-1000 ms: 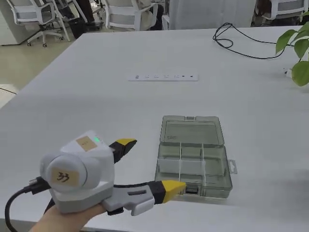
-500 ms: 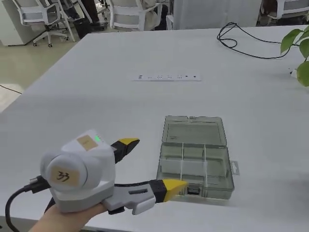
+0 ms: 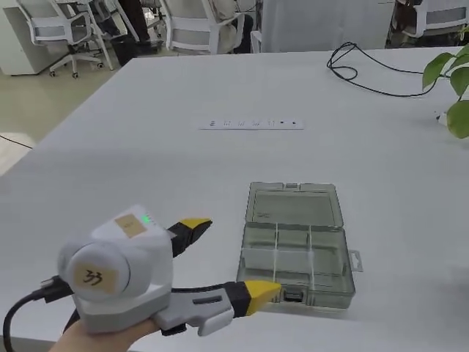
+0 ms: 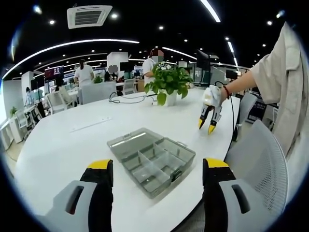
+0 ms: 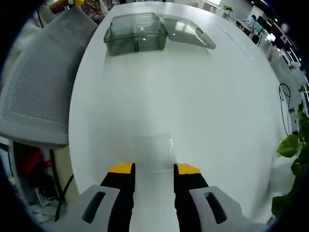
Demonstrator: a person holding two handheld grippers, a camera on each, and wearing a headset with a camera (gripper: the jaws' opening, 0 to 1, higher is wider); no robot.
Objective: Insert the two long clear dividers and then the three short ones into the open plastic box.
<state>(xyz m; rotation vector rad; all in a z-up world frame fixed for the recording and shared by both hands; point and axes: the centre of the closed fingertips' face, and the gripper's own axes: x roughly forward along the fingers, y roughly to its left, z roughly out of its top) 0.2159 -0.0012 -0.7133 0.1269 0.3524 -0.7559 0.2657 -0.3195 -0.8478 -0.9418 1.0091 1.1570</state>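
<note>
Your left gripper [image 3: 238,257], fingers spread and empty, waits just beside the open plastic box [image 3: 293,207] on the tabletop [image 3: 183,161]. Your right gripper [image 5: 154,168], fingers apart, is well away from the box, over what looks like a clear divider [image 5: 154,150], probably to collect it.

1. The left gripper [image 3: 229,257] has a round white sticker [image 3: 93,277] on the rear face of its pale body. It bears the handwritten number "33" in dark ink, seen in the head view.
2. A small tan label [image 3: 130,222] sits on the top of the same gripper body, beside a green light. Nothing on it can be read.
3. A narrow white strip [image 3: 251,124] lies flat on the table [image 3: 146,161], beyond the gripper. It carries a row of small dark marks, too small to read.
4. In the left gripper view, a reddish screen [image 4: 52,73] at the far side of the room is too blurred to read.
</note>
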